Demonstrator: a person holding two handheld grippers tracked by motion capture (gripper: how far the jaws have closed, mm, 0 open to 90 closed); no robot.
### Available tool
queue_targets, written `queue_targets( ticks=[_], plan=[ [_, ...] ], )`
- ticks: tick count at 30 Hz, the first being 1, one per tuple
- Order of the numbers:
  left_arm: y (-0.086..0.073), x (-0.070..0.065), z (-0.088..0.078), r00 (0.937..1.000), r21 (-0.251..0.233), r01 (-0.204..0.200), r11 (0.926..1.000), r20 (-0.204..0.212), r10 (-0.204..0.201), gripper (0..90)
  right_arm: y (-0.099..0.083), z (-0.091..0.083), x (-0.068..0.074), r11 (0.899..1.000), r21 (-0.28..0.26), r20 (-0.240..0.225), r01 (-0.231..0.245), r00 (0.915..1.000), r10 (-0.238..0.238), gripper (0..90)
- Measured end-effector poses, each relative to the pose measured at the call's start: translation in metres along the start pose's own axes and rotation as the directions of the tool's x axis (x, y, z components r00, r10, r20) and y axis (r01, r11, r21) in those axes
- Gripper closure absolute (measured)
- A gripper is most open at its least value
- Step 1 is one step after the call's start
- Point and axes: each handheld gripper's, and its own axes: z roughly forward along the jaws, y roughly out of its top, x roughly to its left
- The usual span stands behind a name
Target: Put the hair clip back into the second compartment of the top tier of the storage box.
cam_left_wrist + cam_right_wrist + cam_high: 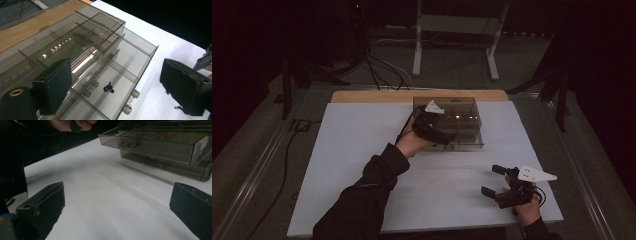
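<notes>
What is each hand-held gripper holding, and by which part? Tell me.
Nothing. The left hand-held gripper stands open above the small black part lying in the clear drawer; the right hand-held gripper is open over the table.

A white-topped desk (362, 150) with a bare wooden far edge. Directly on it, under my left claw (447, 138), sits a smoky clear drawer organiser (469, 117).

A smoky, see-through grey-brown drawer box (462, 120) sits on a white table top (362, 165) edged at the far side with a pale wood strip (362, 96). A small black piece (109, 87) lies in 1 pulled-out drawer (117, 100). The left gripper (117, 85) and right gripper (495, 181) are black, each topped by a light grey plate; the person's sleeve (362, 200) is black.
</notes>
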Motion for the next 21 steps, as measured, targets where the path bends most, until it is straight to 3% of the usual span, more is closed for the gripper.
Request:
queue_targets(
  ticks=[4,7,9,12,16,21],
  plan=[
    [0.0,0.001,-0.003,0.9999,-0.004,0.006,1.0,0.014,-0.006,10.7,0.0,0.0,0.0,1.0,0.001,0.003,0.003,1.0,-0.003,0.0],
    [-0.001,0.002,-0.007,0.999,-0.011,-0.001,0.9999,0.045,0.002,2.6,0.0,0.002,0.001,1.0,0.008,0.004,0.004,1.0,-0.004,0.0],
    [-0.001,0.003,-0.009,0.9989,-0.003,0.002,1.0,0.047,-0.002,2.2,0.0,0.002,0.001,1.0,0.01,0.004,0.005,1.0,-0.005,0.0],
    [-0.004,0.006,-0.011,0.9963,-0.008,0.003,1.0,0.085,-0.003,0.5,0.0,0.003,0.002,1.0,0.011,0.007,0.012,0.9999,-0.012,0.0],
    [-0.008,0.006,-0.016,0.9941,-0.027,-0.052,0.9983,0.093,0.055,0.5,0.001,0.003,0.003,1.0,0.014,0.006,0.015,0.9999,-0.015,0.0],
    [-0.007,0.007,-0.025,0.9885,-0.078,-0.08,0.9937,0.122,0.089,0.4,0.001,0.003,0.003,1.0,0.013,0.008,0.011,0.9999,-0.011,0.0]
  ],
)
